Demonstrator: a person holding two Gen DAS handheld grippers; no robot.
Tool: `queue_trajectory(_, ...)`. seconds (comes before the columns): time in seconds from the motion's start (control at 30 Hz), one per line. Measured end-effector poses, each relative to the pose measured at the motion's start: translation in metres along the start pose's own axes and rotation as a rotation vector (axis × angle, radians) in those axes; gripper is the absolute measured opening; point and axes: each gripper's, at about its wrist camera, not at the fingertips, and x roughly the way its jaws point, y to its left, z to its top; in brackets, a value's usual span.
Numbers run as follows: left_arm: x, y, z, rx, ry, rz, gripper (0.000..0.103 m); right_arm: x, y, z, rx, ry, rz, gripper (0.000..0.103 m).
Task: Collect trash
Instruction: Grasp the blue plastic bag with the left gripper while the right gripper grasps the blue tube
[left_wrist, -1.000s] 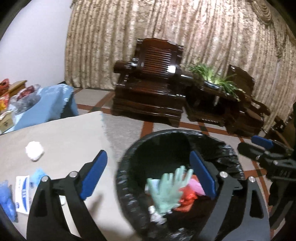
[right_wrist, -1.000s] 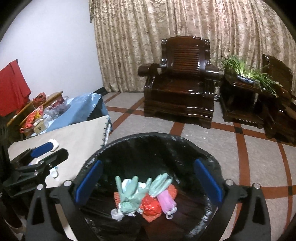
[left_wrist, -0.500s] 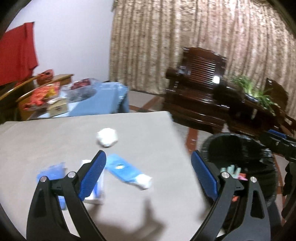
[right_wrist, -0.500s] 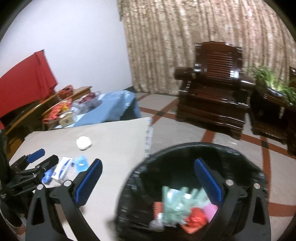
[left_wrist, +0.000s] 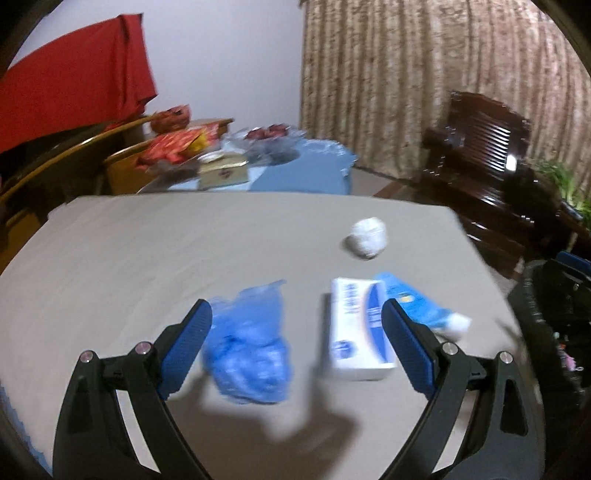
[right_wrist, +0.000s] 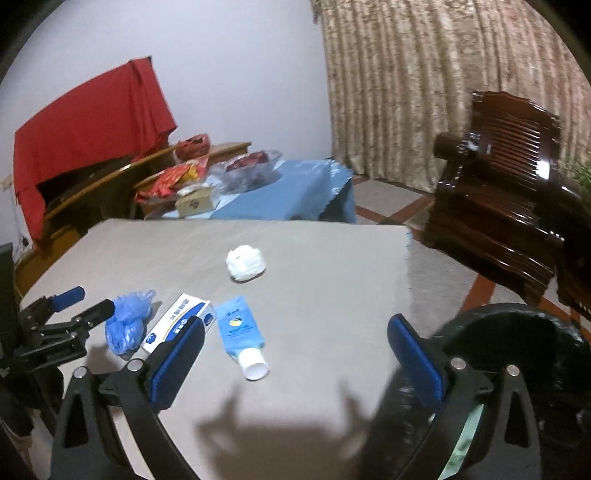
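The blue tube (right_wrist: 238, 332) lies flat on the grey table (right_wrist: 314, 266), long axis running 11 to 5 o'clock, white cap toward 5. At its 9 o'clock lies a box (right_wrist: 179, 322), then a crumpled blue bag (right_wrist: 127, 325); a white wad (right_wrist: 245, 263) sits at 12. The black bin (right_wrist: 517, 332) stands at 3 o'clock, its contents mostly hidden. The left gripper (left_wrist: 295, 341) and right gripper (right_wrist: 295, 358) both hang spread wide, empty.

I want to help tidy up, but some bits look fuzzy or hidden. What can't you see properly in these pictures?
- Trash bin: right wrist view, inside hidden by its rim and the right gripper.
- White box: left wrist view, print smeared by blur.
- Blue bag: contents unclear, blurred between the left gripper fingers.
- Tube: label too small.
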Motion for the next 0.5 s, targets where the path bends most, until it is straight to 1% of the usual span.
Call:
queue_trajectory(0.17,0.023,0.025,-0.011,-0.024,0.046,0.037,0.090,0.036,0.017,-0.011,-0.024,0.058,0.017,0.097)
queue_trajectory(0.27,0.037,0.037,-0.017,-0.040,0.078,0.055,0.090,0.053,0.022,-0.019,-0.035,0.098,0.026,0.095)
queue_trajectory(0.47,0.065,0.047,-0.024,-0.043,0.126,0.073,0.090,0.089,0.028,-0.032,-0.056,0.188,0.035,0.084)
queue_trajectory(0.5,0.066,0.046,-0.026,-0.042,0.131,0.072,0.085,0.094,0.029,-0.034,-0.056,0.199,0.038,0.081)
